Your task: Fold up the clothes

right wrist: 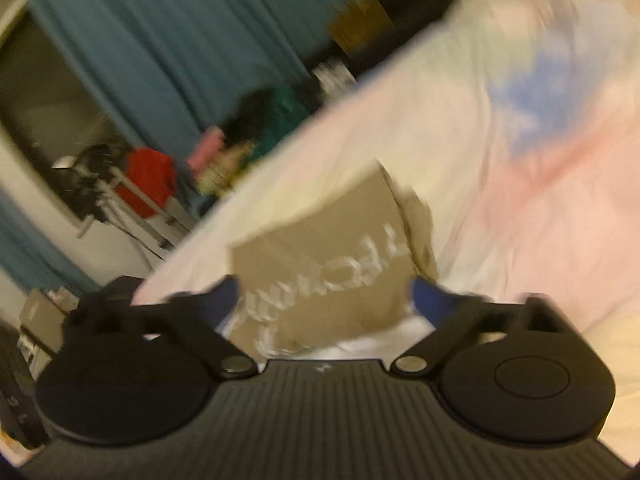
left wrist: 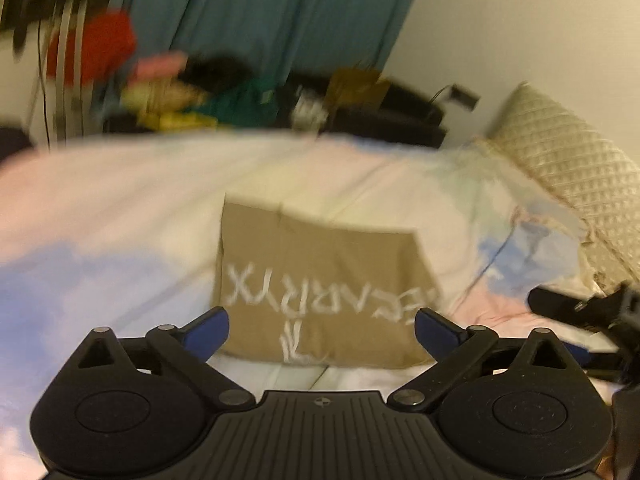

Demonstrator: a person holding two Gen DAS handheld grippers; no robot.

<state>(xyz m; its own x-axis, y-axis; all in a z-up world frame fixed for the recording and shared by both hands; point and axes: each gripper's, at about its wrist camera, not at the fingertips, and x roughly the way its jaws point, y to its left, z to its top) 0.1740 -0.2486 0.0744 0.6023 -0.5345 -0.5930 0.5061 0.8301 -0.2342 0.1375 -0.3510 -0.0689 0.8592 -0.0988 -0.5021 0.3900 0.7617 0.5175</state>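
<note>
A tan folded garment (left wrist: 320, 280) with white lettering lies flat on the pastel bedsheet (left wrist: 120, 208) as a neat rectangle. My left gripper (left wrist: 322, 330) hovers just in front of it, open, its blue fingertips (left wrist: 208, 332) spread wide with nothing between them. The right wrist view is blurred and tilted; the same tan garment (right wrist: 320, 264) sits ahead of my right gripper (right wrist: 324, 296), which is also open and holds nothing. The right gripper's black body (left wrist: 592, 312) shows at the right edge of the left wrist view.
A textured cream pillow (left wrist: 568, 168) lies at the bed's far right. Beyond the bed are a teal curtain (left wrist: 280, 16), a heap of coloured clothes (left wrist: 192, 96), a red garment on a rack (left wrist: 100, 48) and a dark piece of furniture (left wrist: 384, 116).
</note>
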